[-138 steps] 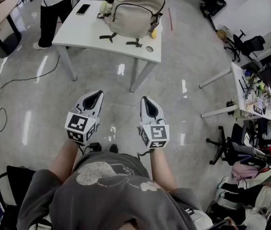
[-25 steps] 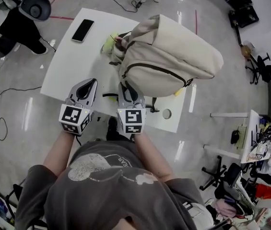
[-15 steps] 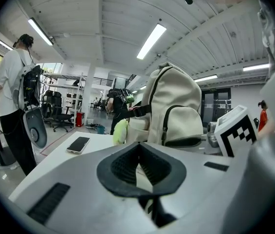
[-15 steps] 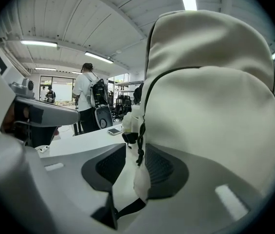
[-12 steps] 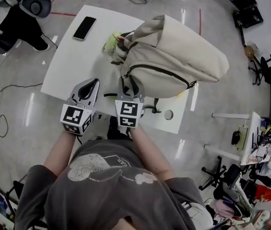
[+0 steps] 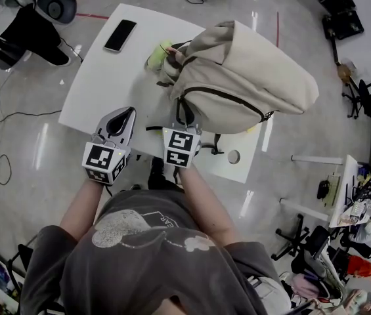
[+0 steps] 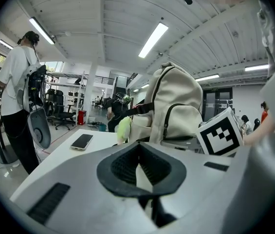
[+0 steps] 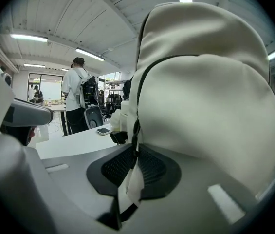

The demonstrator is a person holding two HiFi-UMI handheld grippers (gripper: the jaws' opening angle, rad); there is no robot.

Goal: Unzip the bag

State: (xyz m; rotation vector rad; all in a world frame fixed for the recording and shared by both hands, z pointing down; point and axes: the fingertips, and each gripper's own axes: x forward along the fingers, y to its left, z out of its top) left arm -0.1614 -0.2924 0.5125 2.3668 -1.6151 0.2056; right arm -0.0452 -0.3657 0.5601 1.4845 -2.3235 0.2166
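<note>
A beige backpack (image 6: 251,77) stands on the white table (image 6: 100,90), its black pocket zipper (image 6: 224,96) curving across the front. My right gripper (image 6: 184,125) is at the zipper's lower left end. In the right gripper view its jaws have just been closing and now pinch the zipper pull (image 8: 136,130), a black cord with a beige tab, at the right gripper (image 8: 135,155); the backpack (image 8: 210,106) fills the view. My left gripper (image 6: 127,113) hovers shut over the table's near edge, holding nothing. Beyond the left gripper (image 7: 138,152), the backpack (image 7: 176,106) stands to the right.
A phone (image 6: 121,35) lies at the table's far left. A yellow-green object (image 6: 157,56) sits beside the bag's left side. A round hole (image 6: 233,156) is in the table's near right corner. A person (image 7: 15,82) with a backpack stands beyond the table.
My right gripper has moved forward to the zipper's end and its jaws have closed on the pull. The left gripper has stayed put.
</note>
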